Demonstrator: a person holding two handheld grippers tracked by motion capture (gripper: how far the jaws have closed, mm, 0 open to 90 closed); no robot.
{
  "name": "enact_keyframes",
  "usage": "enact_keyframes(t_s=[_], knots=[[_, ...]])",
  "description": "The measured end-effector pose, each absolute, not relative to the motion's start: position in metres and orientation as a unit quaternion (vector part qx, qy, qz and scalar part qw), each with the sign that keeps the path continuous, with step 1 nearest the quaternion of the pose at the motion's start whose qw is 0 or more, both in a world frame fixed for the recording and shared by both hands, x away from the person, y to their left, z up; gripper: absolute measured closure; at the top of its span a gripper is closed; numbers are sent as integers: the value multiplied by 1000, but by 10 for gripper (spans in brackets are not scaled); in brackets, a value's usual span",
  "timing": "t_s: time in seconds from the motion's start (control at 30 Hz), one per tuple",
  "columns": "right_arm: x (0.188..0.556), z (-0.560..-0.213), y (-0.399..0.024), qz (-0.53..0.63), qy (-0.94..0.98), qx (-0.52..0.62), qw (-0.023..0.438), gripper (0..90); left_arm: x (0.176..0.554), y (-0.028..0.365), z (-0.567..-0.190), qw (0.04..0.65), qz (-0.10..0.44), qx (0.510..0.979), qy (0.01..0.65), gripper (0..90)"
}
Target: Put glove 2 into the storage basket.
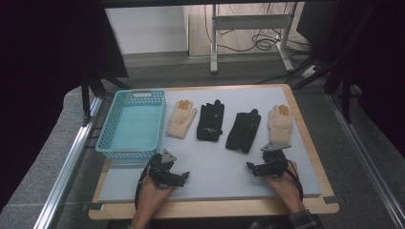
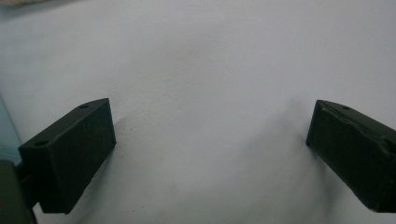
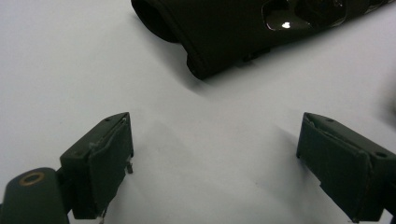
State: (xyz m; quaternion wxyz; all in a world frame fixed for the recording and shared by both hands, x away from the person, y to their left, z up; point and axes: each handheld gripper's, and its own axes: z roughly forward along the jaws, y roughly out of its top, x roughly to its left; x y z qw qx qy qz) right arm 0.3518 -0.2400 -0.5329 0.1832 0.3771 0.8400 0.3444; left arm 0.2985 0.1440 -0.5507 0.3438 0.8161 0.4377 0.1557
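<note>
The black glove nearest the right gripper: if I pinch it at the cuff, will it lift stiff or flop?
Probably floppy: the black glove lies flat and creased on the mat, so its fingers would likely dangle. It looks thin and light for its size. It shouldn't roll, though a push may bunch it. The right gripper has its jaws wide apart, empty.

We find no text, label, brand, number or sign that can be read anywhere here. The light blue perforated plastic basket (image 1: 132,124) carries a pale patch on its far rim, but we cannot make out any writing on it.
</note>
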Motion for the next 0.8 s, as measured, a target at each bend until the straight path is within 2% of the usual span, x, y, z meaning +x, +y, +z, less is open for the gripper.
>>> enact_keyframes(t_s=[0.8], knots=[[364,-519,-246,362,833,385,165,160,298,144,-551,344,156,816,438,14]])
